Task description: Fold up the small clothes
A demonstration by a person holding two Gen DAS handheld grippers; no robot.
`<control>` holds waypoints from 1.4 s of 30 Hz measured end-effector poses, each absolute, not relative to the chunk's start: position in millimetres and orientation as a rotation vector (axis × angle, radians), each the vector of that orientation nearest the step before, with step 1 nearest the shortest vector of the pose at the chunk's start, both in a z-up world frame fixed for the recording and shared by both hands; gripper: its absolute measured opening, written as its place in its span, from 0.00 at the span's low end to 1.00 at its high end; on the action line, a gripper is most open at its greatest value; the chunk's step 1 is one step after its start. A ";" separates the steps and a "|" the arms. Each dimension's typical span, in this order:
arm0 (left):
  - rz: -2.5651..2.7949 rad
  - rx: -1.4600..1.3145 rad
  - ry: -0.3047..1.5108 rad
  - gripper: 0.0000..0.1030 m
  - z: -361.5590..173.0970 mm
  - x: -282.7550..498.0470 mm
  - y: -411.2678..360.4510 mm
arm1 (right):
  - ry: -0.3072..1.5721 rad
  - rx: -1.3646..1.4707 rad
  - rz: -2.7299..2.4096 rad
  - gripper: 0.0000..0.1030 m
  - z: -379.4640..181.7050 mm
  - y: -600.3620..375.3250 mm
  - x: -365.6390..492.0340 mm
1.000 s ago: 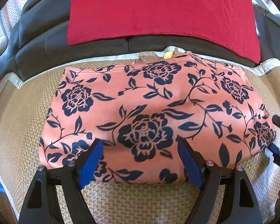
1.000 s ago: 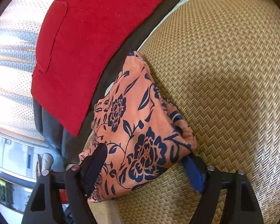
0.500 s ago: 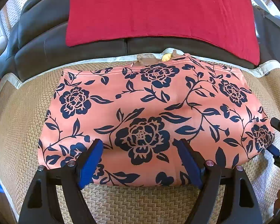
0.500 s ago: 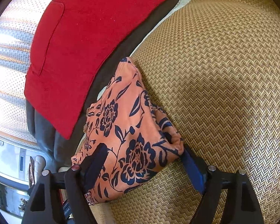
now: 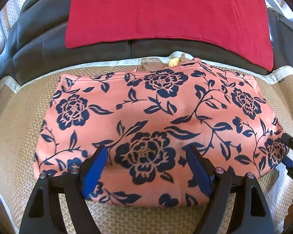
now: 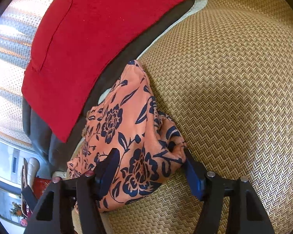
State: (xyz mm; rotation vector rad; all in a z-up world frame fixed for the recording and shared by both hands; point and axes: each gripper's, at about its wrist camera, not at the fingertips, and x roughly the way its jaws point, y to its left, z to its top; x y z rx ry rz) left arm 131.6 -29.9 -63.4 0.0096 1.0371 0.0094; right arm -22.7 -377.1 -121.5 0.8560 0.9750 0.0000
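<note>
Left wrist view: the floral garment (image 5: pixel 156 128), salmon-pink with dark blue flowers, lies spread flat on the woven mat (image 5: pixel 17 128). Its far edge sits close to the mat's pale border (image 5: pixel 99 63); beyond that is a dark cushion (image 5: pixel 39 52) with a red cloth (image 5: pixel 166 11) draped over it. A small brown and yellow scrap (image 5: pixel 162 63) shows at the garment's far edge; what it is cannot be told. The left gripper (image 5: pixel 146 167) stands over the garment's near edge with its jaws wide apart. The blue pads (image 5: pixel 94 169) lie over the fabric, but no fold is pinched between them. At the right margin, parts of the right gripper (image 5: pixel 291 156) reach the garment's right corner.

Right wrist view: the right gripper (image 6: pixel 150 167) straddles one end of the same floral garment (image 6: pixel 127 136), which is bunched and lifted into a ridge there. Its jaws have just been closing, with the cloth between them. The right-hand blue pad (image 6: pixel 192 175) touches the gathered corner; the left-hand finger (image 6: pixel 107 167) lies against the fabric. Whether the cloth is firmly clamped cannot be told. The woven mat (image 6: pixel 234 97) fills the right of the view; the red cloth (image 6: pixel 91 39) lies at upper left over the dark cushion (image 6: pixel 39 132)
</note>
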 end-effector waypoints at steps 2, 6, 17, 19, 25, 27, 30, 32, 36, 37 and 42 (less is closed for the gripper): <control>0.005 0.015 1.041 0.80 -64.6 136.8 -33.3 | 0.983 0.872 -0.010 0.66 -123.8 -378.8 -22.8; 0.001 0.018 1.037 0.80 -65.3 146.0 -38.7 | 0.977 0.857 -0.031 0.67 -123.4 -380.1 -23.5; 0.007 0.014 1.057 0.80 -76.3 156.7 -37.6 | 0.972 0.848 -0.079 0.66 -125.1 -378.7 -21.8; 0.007 0.006 1.059 0.80 -76.5 157.4 -35.9 | 0.972 0.850 -0.075 0.66 -125.9 -381.1 -21.8; 0.006 -0.003 1.058 0.80 -77.1 158.0 -34.4 | 0.977 0.803 -0.039 0.63 -123.6 -372.5 -13.4; 0.006 -0.004 1.056 0.80 -77.3 158.9 -33.5 | 0.984 0.794 -0.049 0.52 -123.8 -373.2 -13.6; 0.005 -0.007 1.056 0.80 -77.6 160.2 -33.0 | 0.997 0.792 -0.069 0.49 -126.9 -374.3 -13.0; 0.008 -0.010 1.054 0.80 -77.1 161.3 -31.6 | 1.000 0.791 -0.078 0.51 -126.8 -374.4 -12.7; 0.003 -0.013 1.051 0.80 -78.9 165.3 -31.6 | 0.991 0.764 -0.066 0.57 -123.4 -374.1 -12.0; 0.003 -0.008 1.053 0.80 -80.6 166.1 -32.5 | 0.994 0.743 -0.062 0.51 -124.1 -370.9 -9.2; 0.009 0.022 1.059 0.80 -85.8 168.7 -33.3 | 0.941 0.579 -0.056 0.16 -92.6 -347.5 -12.0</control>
